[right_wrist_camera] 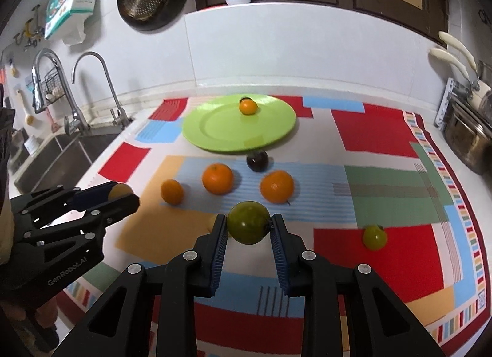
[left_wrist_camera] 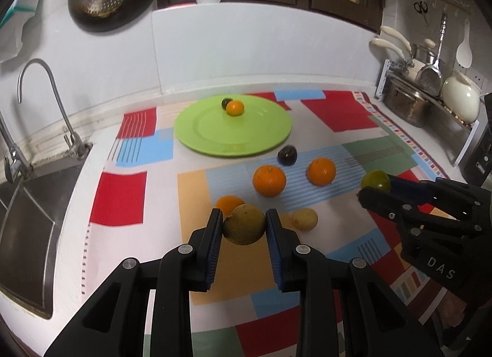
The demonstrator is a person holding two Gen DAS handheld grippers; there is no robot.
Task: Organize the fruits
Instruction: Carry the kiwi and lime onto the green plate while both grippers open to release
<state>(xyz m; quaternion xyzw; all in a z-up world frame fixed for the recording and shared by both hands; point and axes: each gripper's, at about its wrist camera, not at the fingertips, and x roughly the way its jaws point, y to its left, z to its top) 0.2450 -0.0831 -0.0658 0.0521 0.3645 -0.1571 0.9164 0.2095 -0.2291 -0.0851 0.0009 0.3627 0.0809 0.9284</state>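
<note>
My left gripper (left_wrist_camera: pixel 244 225) is shut on a tan round fruit (left_wrist_camera: pixel 244 224), held above the mat. My right gripper (right_wrist_camera: pixel 249 228) is shut on a green fruit (right_wrist_camera: pixel 248 226); it also shows at the right of the left wrist view (left_wrist_camera: pixel 375 181). A green plate (left_wrist_camera: pixel 215 135) at the back of the mat holds a small orange (left_wrist_camera: pixel 235 107) and a dark fruit (left_wrist_camera: pixel 226 102). On the mat lie three oranges (right_wrist_camera: pixel 217 178), (right_wrist_camera: pixel 276 186), (right_wrist_camera: pixel 172 191), a dark plum (right_wrist_camera: pixel 257 160), a pale fruit (left_wrist_camera: pixel 305 219) and a small green fruit (right_wrist_camera: pixel 374 237).
A patchwork mat (right_wrist_camera: pixel 384 129) covers the counter. A sink (left_wrist_camera: pixel 21 212) with taps lies to the left. A rack with pots (left_wrist_camera: pixel 409 105) stands at the right. A white backsplash wall runs behind the plate.
</note>
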